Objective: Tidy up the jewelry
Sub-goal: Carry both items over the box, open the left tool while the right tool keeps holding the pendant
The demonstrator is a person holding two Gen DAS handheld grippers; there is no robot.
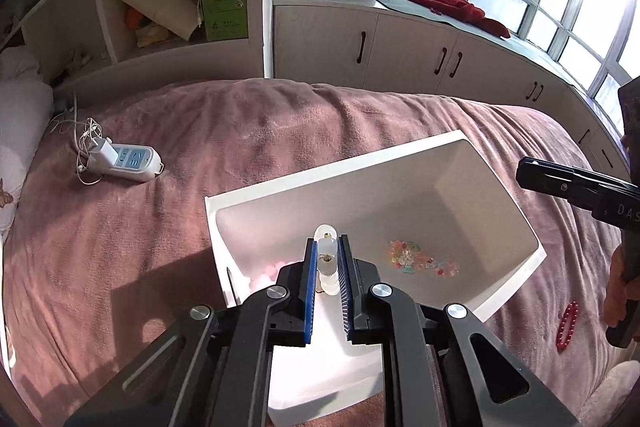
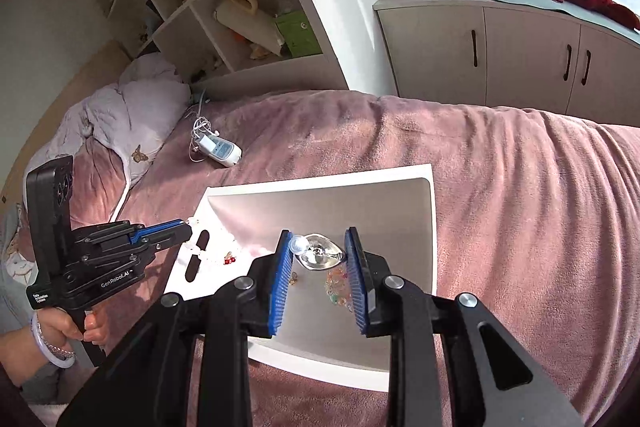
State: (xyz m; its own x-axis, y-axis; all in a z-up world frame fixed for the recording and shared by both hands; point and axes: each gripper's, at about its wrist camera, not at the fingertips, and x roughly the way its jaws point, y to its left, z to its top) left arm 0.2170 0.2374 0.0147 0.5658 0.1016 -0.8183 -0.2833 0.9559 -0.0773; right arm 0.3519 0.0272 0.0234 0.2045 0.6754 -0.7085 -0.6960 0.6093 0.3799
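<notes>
A white box (image 1: 508,211) lies on the pink blanket. My left gripper (image 1: 327,247) is shut on a white bead bracelet (image 1: 326,259) over the box's near left edge; it also shows in the right wrist view (image 2: 188,225), with the bracelet (image 2: 192,247) hanging from it. A colourful bead piece (image 1: 416,261) lies on the box floor. My right gripper (image 2: 320,247) is open above the box (image 2: 430,227), its fingers either side of a clear, shiny jewel piece (image 2: 318,251). A red bead bracelet (image 1: 566,325) lies on the blanket right of the box.
A white power strip with a charger and cable (image 1: 128,159) lies on the blanket far left. Pillows (image 2: 132,107), open shelves (image 1: 160,7) and low cabinets (image 1: 400,51) stand behind the bed. A red cloth (image 1: 456,7) is on the window sill.
</notes>
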